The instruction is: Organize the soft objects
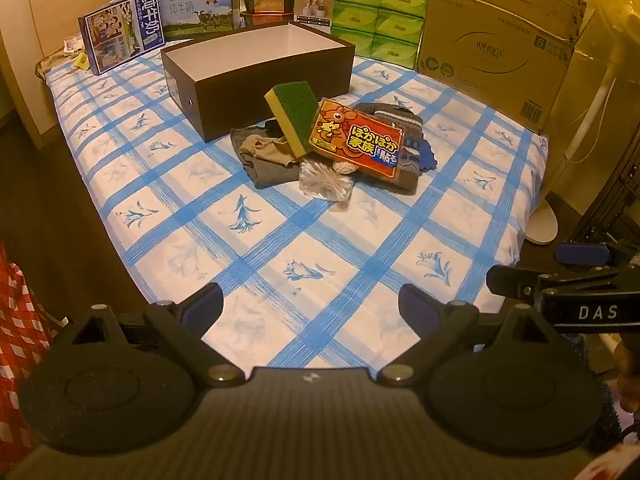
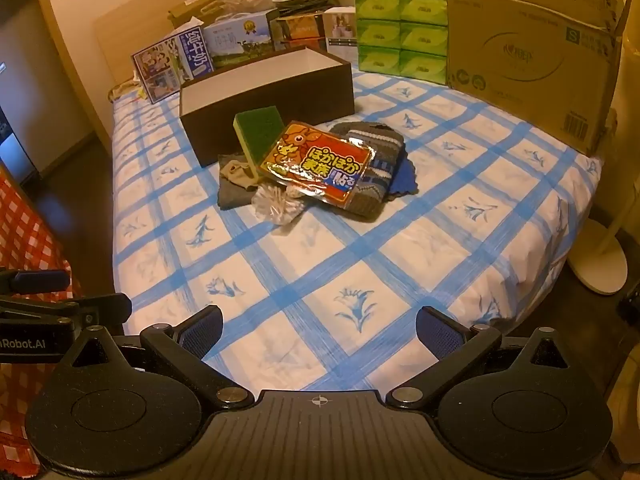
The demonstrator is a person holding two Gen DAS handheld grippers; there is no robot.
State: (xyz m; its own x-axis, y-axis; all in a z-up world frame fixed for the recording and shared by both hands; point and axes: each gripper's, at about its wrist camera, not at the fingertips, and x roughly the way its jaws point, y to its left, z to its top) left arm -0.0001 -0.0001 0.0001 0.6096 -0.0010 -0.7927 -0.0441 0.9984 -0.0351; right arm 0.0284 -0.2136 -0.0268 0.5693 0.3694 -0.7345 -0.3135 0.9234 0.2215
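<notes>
A pile of soft things lies mid-bed in front of an open dark brown box. The pile holds a green-and-yellow sponge, a red-orange heat-pad packet, a grey knitted item, a grey and beige cloth and a clear bag of cotton swabs. My left gripper and right gripper are both open and empty, hovering over the bed's near edge, far from the pile.
The bed has a blue-checked sheet. Milk cartons, green tissue packs and a big cardboard box line the far side. A white fan base stands on the floor at right.
</notes>
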